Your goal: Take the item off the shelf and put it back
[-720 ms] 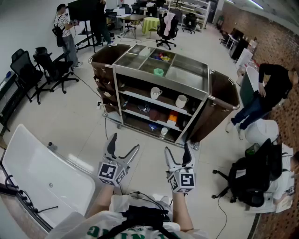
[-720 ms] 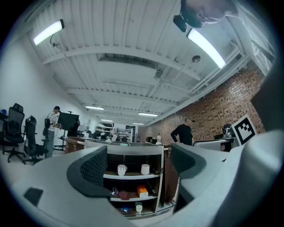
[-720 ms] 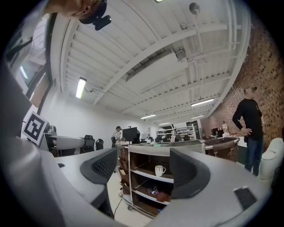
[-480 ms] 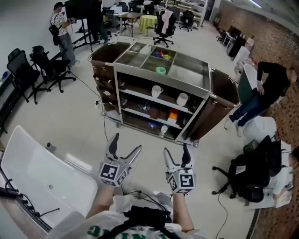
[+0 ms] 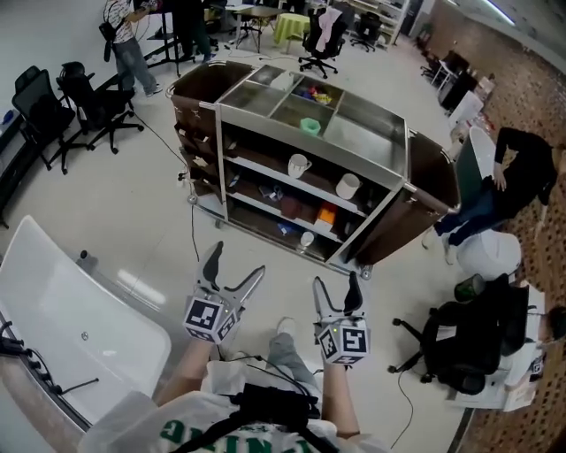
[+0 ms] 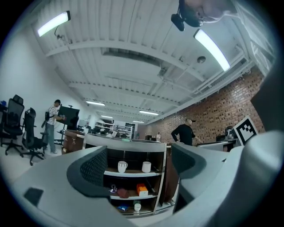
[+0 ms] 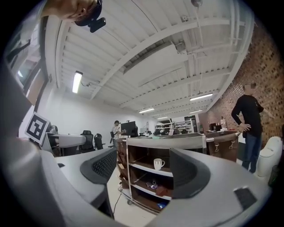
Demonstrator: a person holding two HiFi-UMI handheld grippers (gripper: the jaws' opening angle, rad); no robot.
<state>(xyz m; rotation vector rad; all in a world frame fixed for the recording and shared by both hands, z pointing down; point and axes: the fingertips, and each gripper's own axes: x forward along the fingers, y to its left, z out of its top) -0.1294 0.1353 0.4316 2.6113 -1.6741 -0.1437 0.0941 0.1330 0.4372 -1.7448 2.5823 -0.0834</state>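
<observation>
Showed a pale, glossy floor (image 5: pixel 115 203) giving way to brown patterned carpet (image 5: pixel 531 97) at the right. Lit by long tube lights (image 6: pixel 212 44) under a white beamed ceiling (image 7: pixel 146 40). Bounded by a brick wall (image 6: pixel 213 111) on one side, a plain white wall (image 7: pixel 66 111) on the other. Furnished with black office chairs (image 5: pixel 84 111) and a green-draped table (image 5: pixel 292 26) far back.

two mugs (image 5: pixel 298 165) side by side on cart (image 5: pixel 219 159) upper shelf (image 5: pixel 265 174); chairs (image 5: pixel 84 111) left of cart.
</observation>
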